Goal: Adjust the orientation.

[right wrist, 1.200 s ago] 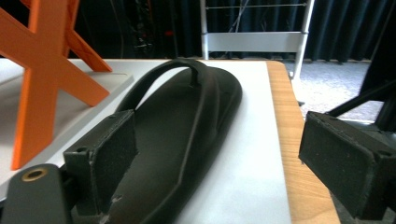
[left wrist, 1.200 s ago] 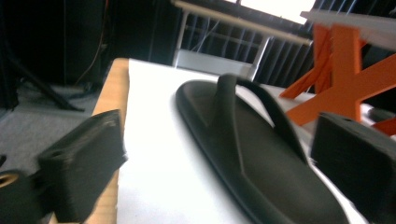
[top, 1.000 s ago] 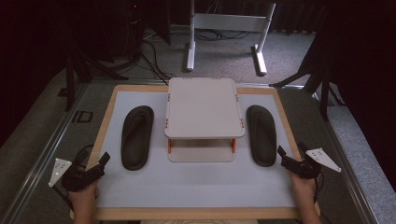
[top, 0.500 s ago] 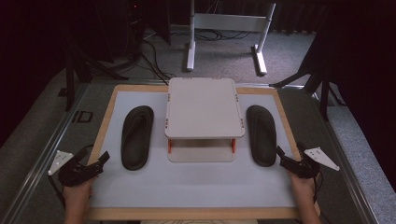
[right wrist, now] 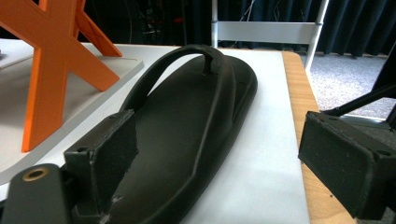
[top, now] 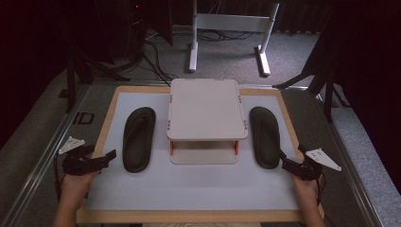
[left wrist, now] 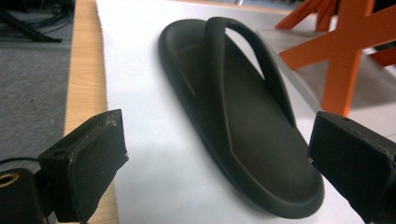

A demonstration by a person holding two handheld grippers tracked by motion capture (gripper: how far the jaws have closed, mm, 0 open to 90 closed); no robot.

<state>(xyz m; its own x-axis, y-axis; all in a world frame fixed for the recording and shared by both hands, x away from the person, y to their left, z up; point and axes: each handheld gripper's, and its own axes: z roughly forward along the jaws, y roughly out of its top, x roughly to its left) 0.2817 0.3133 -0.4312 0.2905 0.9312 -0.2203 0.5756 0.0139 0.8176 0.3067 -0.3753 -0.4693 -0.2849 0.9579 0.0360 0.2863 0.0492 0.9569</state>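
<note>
Sandals lie flat on the tabletop (top: 189, 194) — left sandal (top: 138, 138) left of centre, right sandal (top: 265, 136) right of centre — flanking the shelf stand (top: 206, 109). Nothing is lifted yet; left tongs (top: 106, 157) and right tongs (top: 283, 161) gape wide, empty, at the heels.

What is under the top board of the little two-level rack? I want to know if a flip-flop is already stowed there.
Under the rack's top board the front strip of the lower shelf lies bare between orange legs. The top covers the rest. Both flip-flops lie outside.
</note>
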